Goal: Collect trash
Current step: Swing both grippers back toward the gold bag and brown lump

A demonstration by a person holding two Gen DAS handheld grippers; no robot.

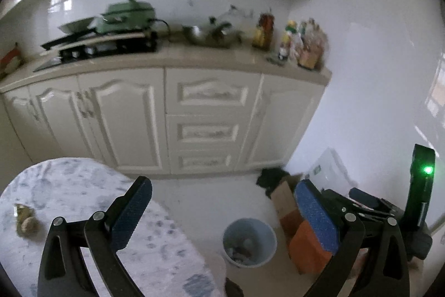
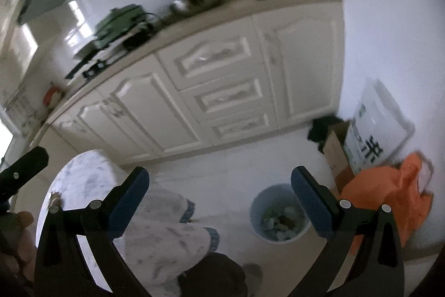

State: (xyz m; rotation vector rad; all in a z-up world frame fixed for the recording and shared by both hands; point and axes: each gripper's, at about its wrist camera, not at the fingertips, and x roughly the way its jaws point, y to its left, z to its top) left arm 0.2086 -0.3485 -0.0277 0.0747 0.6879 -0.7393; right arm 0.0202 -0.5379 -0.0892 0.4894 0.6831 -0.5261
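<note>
A pale blue trash bin [image 1: 249,241] stands on the floor with crumpled scraps inside; the right wrist view shows the bin [image 2: 279,215] too. My left gripper [image 1: 224,209] is open above the table's edge, nothing between its blue pads. My right gripper [image 2: 219,196] is open as well and holds nothing, hanging over the floor left of the bin. A small crumpled brownish piece of trash [image 1: 25,220] lies on the patterned tablecloth [image 1: 83,194] at the left. The other gripper's body [image 1: 420,185] with a green light shows at the right.
White kitchen cabinets [image 1: 203,118] run across the back, with a green pot [image 1: 129,16], pans and bottles [image 1: 303,43] on the counter. A cardboard box [image 1: 286,202], an orange bag [image 2: 389,196] and a white sack [image 2: 381,118] crowd the corner by the bin. The tablecloth hangs over the table edge [image 2: 167,230].
</note>
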